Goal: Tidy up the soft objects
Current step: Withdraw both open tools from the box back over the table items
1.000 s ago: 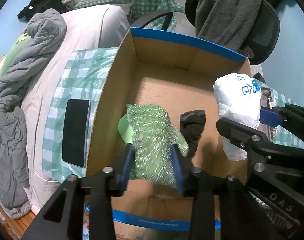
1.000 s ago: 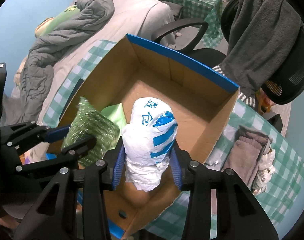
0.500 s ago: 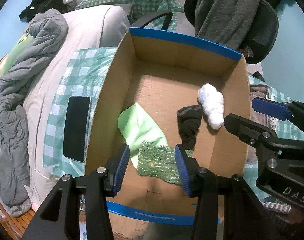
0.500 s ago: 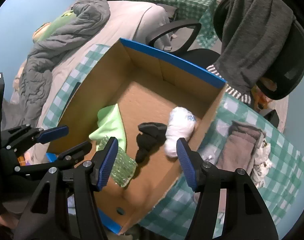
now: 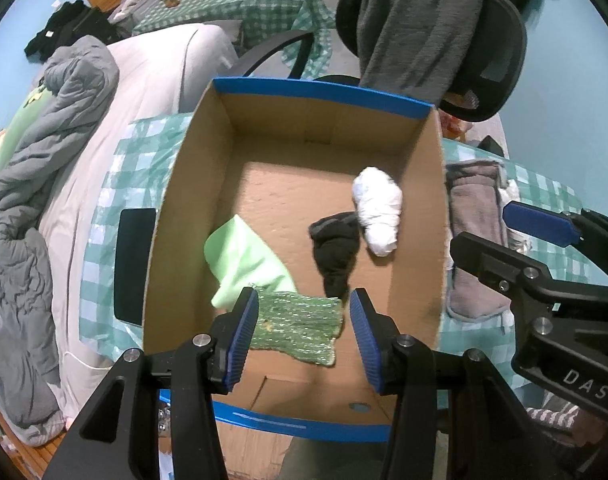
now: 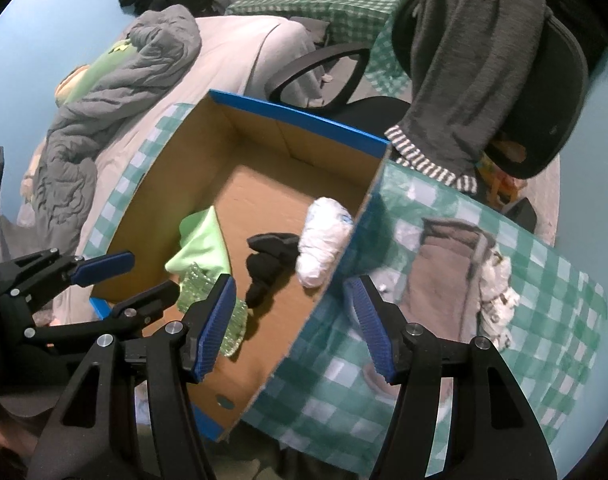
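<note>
An open cardboard box (image 5: 175,216) with a blue rim holds four soft things on its floor. These are a green bubble-wrap piece (image 5: 299,324), a pale green cloth (image 5: 243,256), a black sock (image 5: 336,252) and a white plastic bundle (image 5: 378,208). My left gripper (image 5: 302,300) is open above the box's near end, over the bubble wrap and apart from it. My right gripper (image 6: 291,284) is open over the box's right wall with nothing between its fingers. The white bundle (image 6: 324,244) leans against that wall, beside the sock (image 6: 267,264).
A folded grey-brown towel (image 6: 448,276) and a crumpled white item (image 6: 496,292) lie on the green chequered cloth right of the box. A black phone (image 5: 133,264) lies left of it. An office chair (image 5: 500,52) draped with a grey garment stands behind. A bed with a grey duvet (image 5: 43,160) is at the left.
Both grippers opened. The bubble wrap left the left gripper and the white bundle left the right one; both now lie in the box. Both grippers drew back, the right one toward the right wall.
</note>
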The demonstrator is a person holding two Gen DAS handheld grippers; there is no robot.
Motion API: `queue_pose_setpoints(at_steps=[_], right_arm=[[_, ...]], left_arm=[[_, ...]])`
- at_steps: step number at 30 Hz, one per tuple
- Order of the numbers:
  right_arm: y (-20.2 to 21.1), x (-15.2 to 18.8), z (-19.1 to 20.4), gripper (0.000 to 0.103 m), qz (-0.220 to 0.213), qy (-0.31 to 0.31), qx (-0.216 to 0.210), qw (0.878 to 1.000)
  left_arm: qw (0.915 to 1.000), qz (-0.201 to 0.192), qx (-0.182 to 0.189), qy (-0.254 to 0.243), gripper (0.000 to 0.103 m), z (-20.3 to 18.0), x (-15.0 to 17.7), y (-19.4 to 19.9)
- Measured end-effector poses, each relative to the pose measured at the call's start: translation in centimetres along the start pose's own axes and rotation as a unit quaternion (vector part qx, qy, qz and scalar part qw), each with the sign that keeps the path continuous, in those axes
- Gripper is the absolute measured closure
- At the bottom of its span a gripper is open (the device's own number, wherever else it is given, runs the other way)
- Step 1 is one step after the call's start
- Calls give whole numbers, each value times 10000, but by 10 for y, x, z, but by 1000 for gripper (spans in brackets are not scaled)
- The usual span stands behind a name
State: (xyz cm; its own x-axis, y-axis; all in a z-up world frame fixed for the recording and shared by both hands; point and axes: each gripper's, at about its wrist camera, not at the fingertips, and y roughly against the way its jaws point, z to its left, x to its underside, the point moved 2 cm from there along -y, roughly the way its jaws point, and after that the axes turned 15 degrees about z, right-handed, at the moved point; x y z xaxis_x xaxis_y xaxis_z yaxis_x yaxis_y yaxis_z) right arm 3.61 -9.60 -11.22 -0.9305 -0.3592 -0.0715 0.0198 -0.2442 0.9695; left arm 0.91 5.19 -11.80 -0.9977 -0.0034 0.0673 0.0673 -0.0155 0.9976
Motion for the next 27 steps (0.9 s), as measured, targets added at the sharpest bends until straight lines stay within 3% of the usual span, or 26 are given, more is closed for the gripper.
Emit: queue_pose_setpoints(at_steps=[27], right_arm=[[26,60,-91,41,-190,-998,94,9948]], left_arm=[[9958,-86,163,-899,54,-95,-6,11]])
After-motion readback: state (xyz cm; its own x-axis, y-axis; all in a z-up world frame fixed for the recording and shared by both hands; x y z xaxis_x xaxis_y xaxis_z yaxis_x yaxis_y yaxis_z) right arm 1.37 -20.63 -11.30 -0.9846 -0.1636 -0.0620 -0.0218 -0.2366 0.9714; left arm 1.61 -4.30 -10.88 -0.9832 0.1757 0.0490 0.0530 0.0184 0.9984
